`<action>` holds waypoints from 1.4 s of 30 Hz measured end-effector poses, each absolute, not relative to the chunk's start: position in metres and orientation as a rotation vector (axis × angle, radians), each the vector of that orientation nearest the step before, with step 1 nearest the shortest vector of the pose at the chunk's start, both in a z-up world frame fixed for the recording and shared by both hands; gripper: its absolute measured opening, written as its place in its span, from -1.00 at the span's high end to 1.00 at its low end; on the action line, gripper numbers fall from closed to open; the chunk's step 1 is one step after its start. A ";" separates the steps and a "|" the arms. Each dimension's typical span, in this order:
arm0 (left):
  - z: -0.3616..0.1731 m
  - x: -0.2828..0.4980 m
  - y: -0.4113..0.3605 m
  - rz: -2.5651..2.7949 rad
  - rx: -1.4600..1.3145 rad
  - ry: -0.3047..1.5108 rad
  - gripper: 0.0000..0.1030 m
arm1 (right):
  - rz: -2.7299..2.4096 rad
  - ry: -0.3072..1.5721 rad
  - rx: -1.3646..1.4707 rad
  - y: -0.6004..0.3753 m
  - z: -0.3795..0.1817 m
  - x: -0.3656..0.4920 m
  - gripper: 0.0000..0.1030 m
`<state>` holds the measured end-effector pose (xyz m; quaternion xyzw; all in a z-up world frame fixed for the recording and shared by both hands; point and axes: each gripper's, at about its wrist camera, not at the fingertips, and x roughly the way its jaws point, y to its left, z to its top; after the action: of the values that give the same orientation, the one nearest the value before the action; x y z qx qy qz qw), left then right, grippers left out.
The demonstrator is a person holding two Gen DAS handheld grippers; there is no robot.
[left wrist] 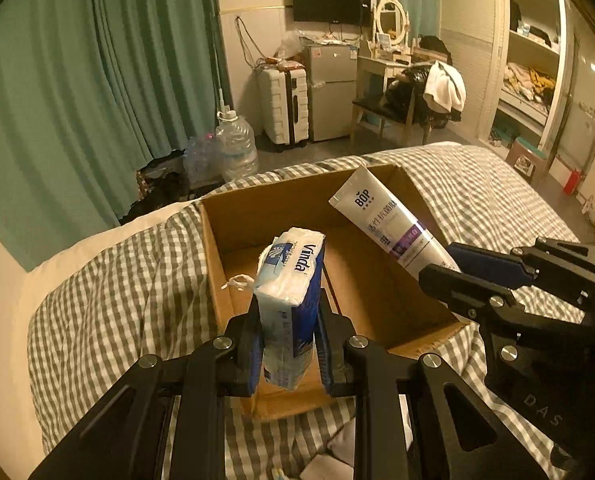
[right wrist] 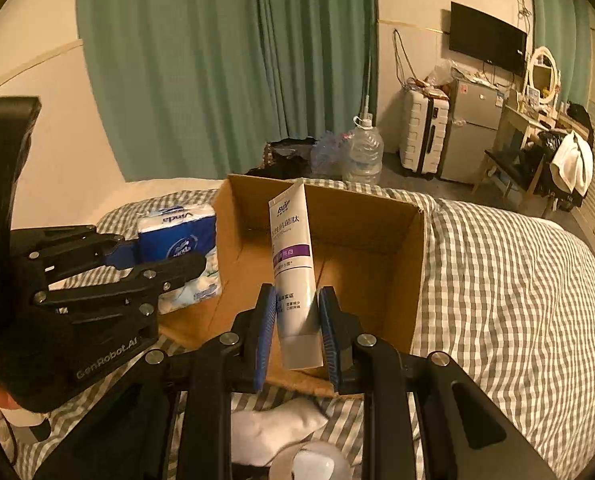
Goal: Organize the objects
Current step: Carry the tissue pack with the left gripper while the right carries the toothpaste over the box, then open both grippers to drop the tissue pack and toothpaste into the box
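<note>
An open cardboard box sits on a bed with a grey checked cover. My left gripper is shut on a blue and white Vinda tissue pack, held upright over the box's near left edge. My right gripper is shut on a white BOP toothpaste tube, held over the box's near edge and pointing into the box. The right gripper shows at the right of the left wrist view; the left gripper shows at the left of the right wrist view.
A white sock-like cloth and a round clear object lie on the bed before the box. Beyond the bed stand water bottles, a white suitcase, a small fridge, a chair with clothes and open shelves.
</note>
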<state>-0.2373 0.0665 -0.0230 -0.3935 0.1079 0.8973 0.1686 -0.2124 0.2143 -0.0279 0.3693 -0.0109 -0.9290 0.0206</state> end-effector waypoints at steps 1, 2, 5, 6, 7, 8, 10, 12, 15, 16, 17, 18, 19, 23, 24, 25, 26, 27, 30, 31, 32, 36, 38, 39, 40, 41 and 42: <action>-0.026 -0.241 0.069 2.548 -1.121 0.313 0.57 | -2.881 -0.036 1.155 0.217 -0.031 -0.217 0.58; -0.031 -0.245 0.072 2.542 -1.125 0.320 0.57 | -2.880 -0.034 1.163 0.218 -0.034 -0.221 0.58; -0.041 -0.254 0.079 2.527 -1.142 0.328 0.57 | -2.875 -0.034 1.186 0.222 -0.044 -0.227 0.58; -0.047 -0.256 0.080 2.521 -1.154 0.328 0.57 | -2.873 -0.037 1.195 0.223 -0.047 -0.230 0.58; -0.050 -0.258 0.081 2.516 -1.166 0.327 0.57 | -2.871 -0.039 1.204 0.224 -0.050 -0.232 0.58; -0.055 -0.262 0.081 2.509 -1.186 0.320 0.57 | -2.870 -0.041 1.212 0.225 -0.054 -0.234 0.58; -0.061 -0.263 0.079 2.501 -1.198 0.307 0.57 | -2.861 -0.053 1.233 0.227 -0.060 -0.238 0.58; -0.066 -0.264 0.079 2.496 -1.200 0.306 0.57 | -2.855 -0.076 1.246 0.229 -0.065 -0.240 0.58; -0.072 -0.266 0.079 2.481 -1.206 0.307 0.57 | -2.848 -0.083 1.257 0.231 -0.072 -0.243 0.58; -0.074 -0.266 0.080 2.476 -1.209 0.306 0.57 | -2.850 -0.081 1.260 0.231 -0.075 -0.244 0.57; -0.074 -0.267 0.079 2.476 -1.209 0.303 0.56 | -2.849 -0.082 1.263 0.232 -0.076 -0.244 0.57; -0.073 -0.267 0.079 2.479 -1.207 0.298 0.52 | -2.849 -0.084 1.266 0.232 -0.078 -0.245 0.57; -0.073 -0.266 0.080 2.481 -1.202 0.298 0.51 | -2.849 -0.083 1.266 0.231 -0.078 -0.244 0.57; -0.070 -0.264 0.080 2.487 -1.189 0.313 0.23 | -2.863 -0.090 1.243 0.234 -0.072 -0.240 0.47; -0.068 -0.263 0.079 2.491 -1.187 0.311 0.06 | -2.863 -0.099 1.241 0.235 -0.069 -0.240 0.24; -0.066 -0.261 0.078 2.502 -1.180 0.303 -0.01 | -2.864 -0.111 1.238 0.236 -0.065 -0.237 0.15; -0.063 -0.259 0.076 2.505 -1.177 0.291 -0.14 | -2.877 -0.115 1.235 0.237 -0.061 -0.235 0.07; -0.060 -0.257 0.075 2.507 -1.176 0.279 -0.24 | -2.890 -0.119 1.232 0.237 -0.056 -0.233 0.00; -0.046 -0.247 0.072 2.519 -1.164 0.252 -0.36 | -2.903 -0.141 1.208 0.239 -0.040 -0.221 -0.09; -0.038 -0.242 0.071 2.529 -1.150 0.249 -0.39 | -2.913 -0.139 1.191 0.239 -0.033 -0.215 -0.13; -0.031 -0.236 0.069 2.542 -1.133 0.251 -0.51 | -2.926 -0.130 1.178 0.239 -0.025 -0.209 -0.24; 0.001 -0.210 0.057 2.646 -1.036 0.285 -0.84 | -2.968 -0.111 1.134 0.236 0.001 -0.186 -0.37; 0.017 -0.197 0.051 2.684 -0.996 0.282 -0.88 | -2.975 -0.109 1.102 0.235 0.015 -0.172 -0.48; 0.024 -0.192 0.046 2.698 -0.987 0.276 -0.90 | -2.981 -0.104 1.087 0.233 0.022 -0.166 -0.54; 0.029 -0.187 0.042 2.712 -0.977 0.269 -0.91 | -2.989 -0.094 1.071 0.232 0.029 -0.159 -0.56; 0.036 -0.179 0.038 2.731 -0.962 0.260 -0.91 | -2.998 -0.082 1.056 0.230 0.035 -0.151 -0.63; 0.040 -0.174 0.034 2.744 -0.950 0.255 -0.92 | -3.007 -0.074 1.043 0.229 0.041 -0.145 -0.73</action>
<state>-0.1738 0.0336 0.0400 -0.3238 0.0871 0.9353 0.1131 -0.1449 0.2290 0.0412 0.3276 -0.0232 -0.9443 -0.0210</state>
